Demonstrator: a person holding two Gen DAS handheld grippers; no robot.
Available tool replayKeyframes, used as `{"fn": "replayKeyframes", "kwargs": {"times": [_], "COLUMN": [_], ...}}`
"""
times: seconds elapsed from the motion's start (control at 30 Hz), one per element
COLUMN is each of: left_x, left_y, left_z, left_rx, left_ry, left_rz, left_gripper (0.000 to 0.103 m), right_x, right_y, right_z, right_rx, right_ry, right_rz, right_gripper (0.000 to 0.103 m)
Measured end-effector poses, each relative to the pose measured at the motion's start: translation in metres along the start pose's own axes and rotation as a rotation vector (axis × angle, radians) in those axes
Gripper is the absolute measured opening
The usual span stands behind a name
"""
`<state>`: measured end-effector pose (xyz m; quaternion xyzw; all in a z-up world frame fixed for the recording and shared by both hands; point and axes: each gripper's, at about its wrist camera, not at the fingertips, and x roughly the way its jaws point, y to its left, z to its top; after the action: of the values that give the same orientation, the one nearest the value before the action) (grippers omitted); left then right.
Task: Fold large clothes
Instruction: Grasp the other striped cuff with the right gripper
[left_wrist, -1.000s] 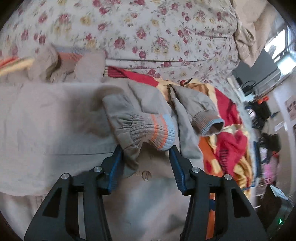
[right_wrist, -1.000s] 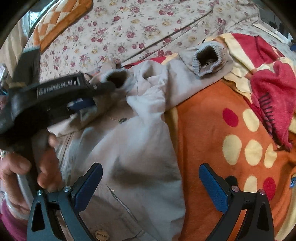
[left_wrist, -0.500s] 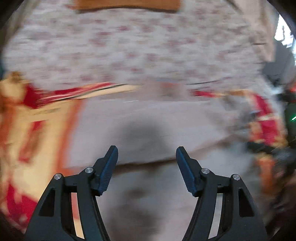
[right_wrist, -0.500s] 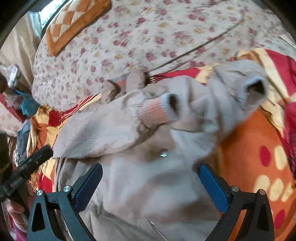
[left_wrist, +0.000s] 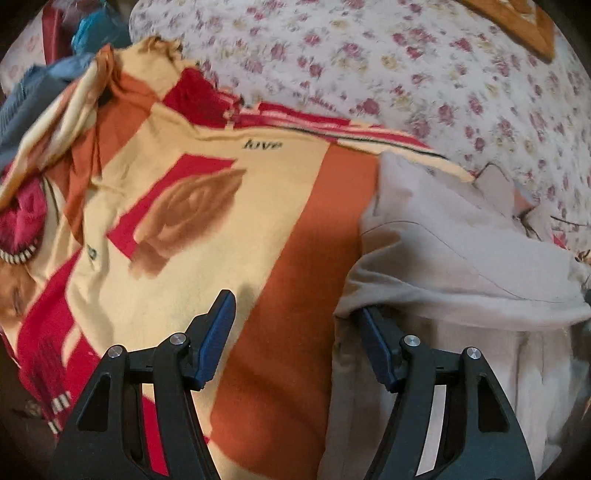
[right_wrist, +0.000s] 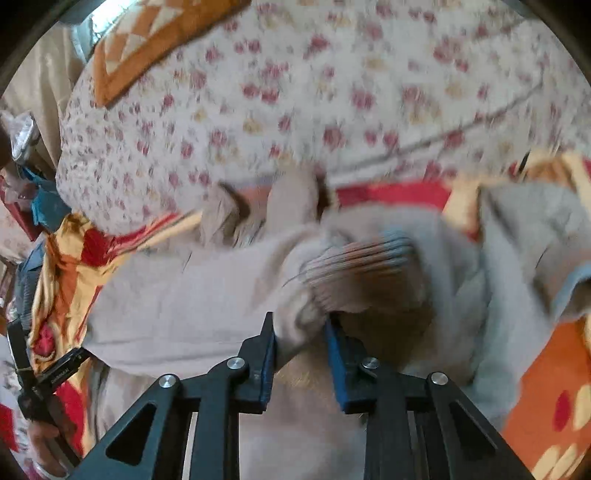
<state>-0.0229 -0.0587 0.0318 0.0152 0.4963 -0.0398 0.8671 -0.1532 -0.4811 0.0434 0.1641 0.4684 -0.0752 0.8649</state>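
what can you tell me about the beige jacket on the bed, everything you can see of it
The beige jacket looks like soft cotton, lying crumpled on a red, orange and cream blanket. One sleeve ends in a ribbed cuff striped blue and orange. The right gripper is closing on sleeve fabric just below that cuff. The left gripper straddles the jacket's edge, open.

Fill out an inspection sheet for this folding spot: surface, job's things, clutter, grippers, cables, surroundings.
Surface: patterned blanket in orange, red and cream, spread over a floral bedcover.
Job's things: beige jacket lying on the blanket, its ribbed cuff folded over the body.
Clutter: blue and grey fabric bunched at the blanket's far corner.
Grippers: left gripper open over the blanket, one finger under the jacket's edge; right gripper closing with jacket fabric between its jaws.
Cables: nothing seen.
Surroundings: orange patchwork cushion on the bedcover.
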Motion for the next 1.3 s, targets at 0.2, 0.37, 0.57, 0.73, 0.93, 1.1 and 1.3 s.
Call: {"fn": "replayKeyframes", "kwargs": {"times": [0.2,0.37,0.57,0.73,0.93,1.1,1.3], "left_x": [0.000,-0.015,-0.055,-0.074,-0.057,-0.028,0.003], "left_y": [0.007,0.012,0.006,-0.014,-0.051,-0.075,-0.086], "left_z": [-0.011,-0.011,-0.015,-0.008,-0.003,-0.001,-0.001], "left_rx": [-0.026,-0.033,0.007,0.047,0.094,0.123,0.150], "left_ry": [-0.014,-0.007,-0.084,-0.128,-0.116,-0.087,-0.037], "left_rz": [-0.017,-0.047,-0.029,-0.045,-0.047,-0.030,0.003], "left_gripper": [0.069,0.069,0.069,0.069,0.069,0.069,0.069], "right_x": [0.031,-0.001,-0.049,-0.047,-0.015,0.013,0.041], "right_y": [-0.011,-0.019,-0.031,-0.013,0.006,0.000,-0.021], "right_z": [-0.011,-0.016,-0.016,-0.007,-0.004,-0.004,-0.011], "right_rx": [0.004,0.029,0.083,0.019,-0.061,-0.060,0.006], "right_ry": [0.097,0.105,0.001,-0.015,0.023,0.069,0.124], "right_rz": [-0.030,-0.028,-0.056,-0.021,-0.036,-0.085,-0.061], "right_gripper": [0.025,0.045,0.045,0.045,0.045,0.045,0.045]}}
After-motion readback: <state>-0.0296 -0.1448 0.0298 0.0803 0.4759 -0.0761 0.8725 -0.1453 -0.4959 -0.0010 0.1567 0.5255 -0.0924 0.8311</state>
